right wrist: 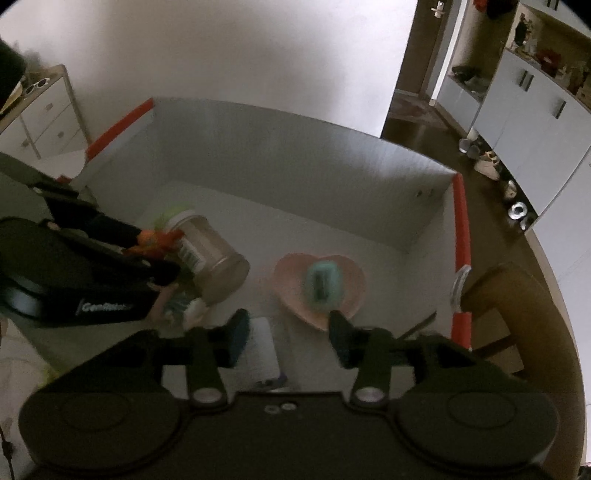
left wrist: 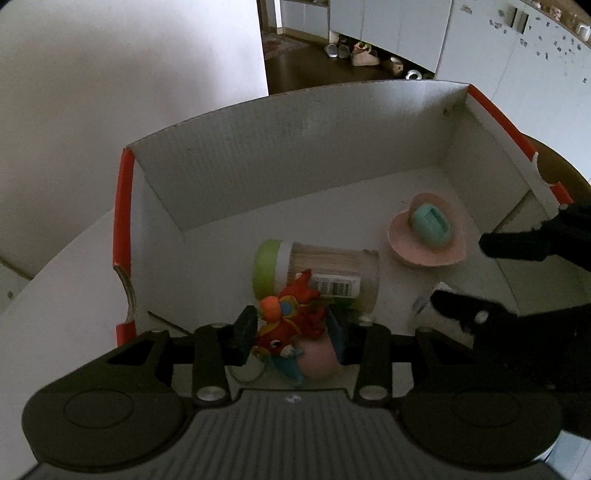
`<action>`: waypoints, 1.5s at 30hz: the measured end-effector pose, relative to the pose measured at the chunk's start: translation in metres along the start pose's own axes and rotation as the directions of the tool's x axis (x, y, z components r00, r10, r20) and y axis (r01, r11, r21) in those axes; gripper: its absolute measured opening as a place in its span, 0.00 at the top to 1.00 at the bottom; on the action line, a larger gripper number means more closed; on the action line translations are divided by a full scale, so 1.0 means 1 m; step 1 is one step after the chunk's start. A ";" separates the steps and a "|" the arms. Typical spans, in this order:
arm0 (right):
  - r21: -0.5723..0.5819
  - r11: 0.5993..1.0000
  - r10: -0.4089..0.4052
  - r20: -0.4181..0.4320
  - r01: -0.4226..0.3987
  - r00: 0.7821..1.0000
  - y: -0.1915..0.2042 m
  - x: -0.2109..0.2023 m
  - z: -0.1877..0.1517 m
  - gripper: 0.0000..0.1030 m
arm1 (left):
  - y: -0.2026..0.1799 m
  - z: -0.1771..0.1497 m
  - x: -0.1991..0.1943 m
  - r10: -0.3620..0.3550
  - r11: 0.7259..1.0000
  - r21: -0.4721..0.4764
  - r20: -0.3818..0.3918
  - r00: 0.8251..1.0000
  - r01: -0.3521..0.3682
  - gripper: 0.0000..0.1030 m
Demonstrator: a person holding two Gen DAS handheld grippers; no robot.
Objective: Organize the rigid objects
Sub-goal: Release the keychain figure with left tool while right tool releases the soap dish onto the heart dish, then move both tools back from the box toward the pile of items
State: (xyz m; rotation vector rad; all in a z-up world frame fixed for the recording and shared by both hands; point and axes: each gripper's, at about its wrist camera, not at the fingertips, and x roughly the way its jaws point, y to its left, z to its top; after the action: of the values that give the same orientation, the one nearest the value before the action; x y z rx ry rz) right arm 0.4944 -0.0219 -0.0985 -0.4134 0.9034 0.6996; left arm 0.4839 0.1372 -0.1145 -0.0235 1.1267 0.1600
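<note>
1. Left wrist view: left gripper [left wrist: 291,336], jaws pinching red dragon toy [left wrist: 295,317], low inside the white box [left wrist: 295,147], just in front of the toothpick jar [left wrist: 325,273] lying on its side.
2. Right of jar: pink heart dish [left wrist: 424,236] holding teal sharpener [left wrist: 430,221].
3. Only right wrist view shows right gripper [right wrist: 288,332] jaws spread, nothing gripped, white card [right wrist: 262,347] lying on box floor between them, dish just beyond.

At twelve to one o'clock we note shoes [left wrist: 351,53] on dark floor [left wrist: 295,70] below white cabinets [left wrist: 399,26]. At ten o'clock, a white drawer unit [right wrist: 48,114] with sunglasses [right wrist: 36,85].
</note>
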 end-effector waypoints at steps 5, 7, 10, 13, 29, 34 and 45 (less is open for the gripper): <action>-0.003 1.000 0.002 0.019 -0.002 1.000 0.003 -0.011 -0.004 0.43 | -0.005 -0.004 -0.007 -0.010 1.000 0.002 0.028 1.000 0.010 0.51; -0.003 1.000 0.003 0.025 -0.003 1.000 0.000 -0.016 -0.004 0.42 | -0.006 -0.005 -0.009 -0.014 1.000 -0.001 0.036 0.999 0.014 0.51; 0.005 1.000 0.005 0.040 -0.006 0.999 0.001 -0.023 -0.003 0.38 | -0.005 -0.007 -0.014 -0.018 1.000 -0.009 0.048 0.999 0.018 0.49; 0.013 1.000 0.011 0.053 -0.012 0.999 -0.002 -0.033 -0.006 0.34 | -0.004 -0.010 -0.021 -0.019 1.000 -0.017 0.066 0.998 0.020 0.42; 0.073 0.995 0.050 0.157 -0.062 0.986 -0.002 -0.098 -0.015 0.20 | -0.003 -0.031 -0.082 -0.016 0.998 -0.051 0.156 0.988 0.024 0.38; 0.083 0.993 0.064 0.174 -0.080 0.983 0.001 -0.117 -0.021 0.19 | -0.007 -0.038 -0.099 -0.017 0.998 -0.051 0.182 0.983 0.026 0.32; 0.095 0.990 0.083 0.238 -0.108 0.968 0.006 -0.161 -0.045 0.06 | -0.018 -0.061 -0.139 -0.042 0.998 -0.039 0.229 0.972 0.052 0.26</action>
State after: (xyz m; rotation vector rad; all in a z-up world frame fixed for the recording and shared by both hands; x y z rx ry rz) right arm 0.3966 -0.1050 0.0091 -0.1873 0.7371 0.7668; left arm 0.3731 0.0977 -0.0170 -0.0702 0.8919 0.1418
